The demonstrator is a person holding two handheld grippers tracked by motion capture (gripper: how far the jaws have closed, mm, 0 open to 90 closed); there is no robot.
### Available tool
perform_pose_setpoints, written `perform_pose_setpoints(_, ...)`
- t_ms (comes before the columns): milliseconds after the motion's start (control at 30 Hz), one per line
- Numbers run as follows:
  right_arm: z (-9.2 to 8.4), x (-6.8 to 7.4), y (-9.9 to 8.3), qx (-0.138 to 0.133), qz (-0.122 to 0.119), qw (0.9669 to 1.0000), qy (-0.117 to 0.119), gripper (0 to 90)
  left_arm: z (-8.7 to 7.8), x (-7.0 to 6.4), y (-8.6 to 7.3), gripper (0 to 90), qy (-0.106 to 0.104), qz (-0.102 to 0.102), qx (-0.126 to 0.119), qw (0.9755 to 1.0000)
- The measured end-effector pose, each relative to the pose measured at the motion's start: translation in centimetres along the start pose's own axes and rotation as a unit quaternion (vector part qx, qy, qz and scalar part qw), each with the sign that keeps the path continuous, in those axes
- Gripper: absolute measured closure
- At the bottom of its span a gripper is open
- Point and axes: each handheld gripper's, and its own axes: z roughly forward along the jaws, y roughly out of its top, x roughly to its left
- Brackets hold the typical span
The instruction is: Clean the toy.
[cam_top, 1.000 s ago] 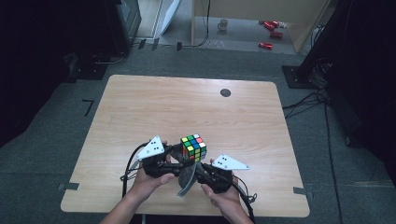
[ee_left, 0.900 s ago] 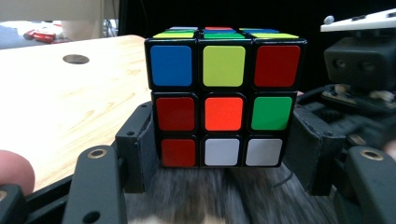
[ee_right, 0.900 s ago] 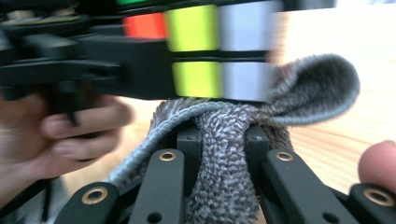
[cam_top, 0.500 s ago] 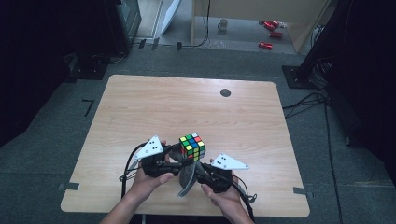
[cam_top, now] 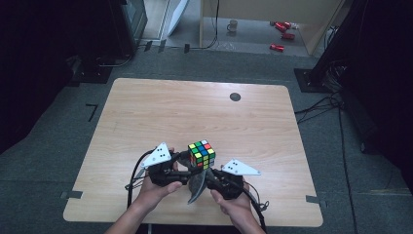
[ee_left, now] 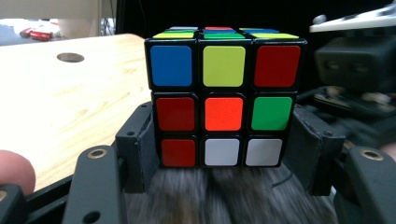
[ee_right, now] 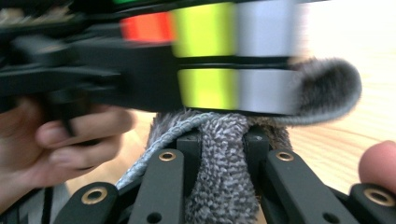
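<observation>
Near the lower middle of the high view, close to the front edge of the wooden table, the cube sits clamped between the jaws of the left gripper. Wide bare tabletop stretches above it toward the far edge, where a small dark round cap lies. Just below the cube, the right gripper pinches a grey cloth, its jaws nearly together on the fuzzy fabric pressed under the cube. Grey floor rings the table. Glossy square stickers cover the cube; the cloth looks nubbly and soft.
</observation>
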Motion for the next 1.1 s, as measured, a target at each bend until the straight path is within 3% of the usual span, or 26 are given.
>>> perform_pose_setpoints(100, -0.5, -1.2, 0.2, -0.011, 0.025, 0.9995, -0.015, 76.1, -0.1, 0.0, 0.0, 35.8, 0.003, 0.000, -0.001, 1.0000)
perform_pose_setpoints(200, -0.3, -0.8, 0.0, -0.006, 0.021, 0.9997, -0.014, 76.1, 0.2, 0.0, 0.0, 35.8, 0.002, 0.001, 0.002, 1.0000)
perform_pose_setpoints(300, 0.6, 0.9, -0.5, 0.007, 0.001, 0.9999, 0.013, 76.0, 0.5, -0.3, -0.2, 35.8, 0.002, 0.004, 0.009, 0.9999)
perform_pose_setpoints(400, 0.6, 0.7, -0.5, 0.007, 0.011, 0.9997, 0.021, 76.1, 0.3, -0.2, -0.2, 35.8, 0.001, 0.006, 0.006, 1.0000)
perform_pose_setpoints(433, 0.2, -0.2, -0.2, -0.002, 0.030, 0.9994, 0.016, 76.1, 0.0, -0.1, 0.0, 35.8, -0.002, 0.005, 0.000, 1.0000)
perform_pose_setpoints(567, -0.4, -1.3, 0.1, -0.017, 0.049, 0.9986, -0.005, 76.2, 0.0, -0.1, 0.0, 35.8, -0.002, 0.005, -0.001, 1.0000)
perform_pose_setpoints(633, -0.2, -1.0, -0.1, -0.012, 0.043, 0.9990, -0.008, 76.3, 0.2, -0.1, -0.1, 35.8, -0.001, 0.006, 0.005, 1.0000)
perform_pose_setpoints(700, 0.5, 0.2, -0.5, 0.006, 0.026, 0.9995, 0.019, 76.1, 0.4, -0.2, -0.2, 35.8, 0.002, 0.008, 0.014, 0.9999)
perform_pose_setpoints(800, 0.6, 0.4, -0.4, 0.009, 0.017, 0.9995, 0.024, 76.1, 0.1, 0.0, -0.2, 35.8, 0.000, 0.008, 0.009, 0.9999)
perform_pose_setpoints(867, 0.4, 0.1, -0.3, 0.007, 0.021, 0.9995, 0.021, 76.1, 0.0, 0.0, -0.1, 35.8, 0.000, 0.007, 0.006, 1.0000)
perform_pose_setpoints(967, -0.3, -1.5, 0.1, -0.010, 0.046, 0.9988, -0.010, 76.2, -0.1, 0.2, 0.0, 35.8, 0.001, 0.004, 0.004, 1.0000)
perform_pose_setpoints(1100, 0.0, -1.1, -0.1, -0.002, 0.049, 0.9988, -0.006, 76.2, 0.3, 0.1, -0.2, 35.8, 0.000, 0.003, 0.009, 1.0000)
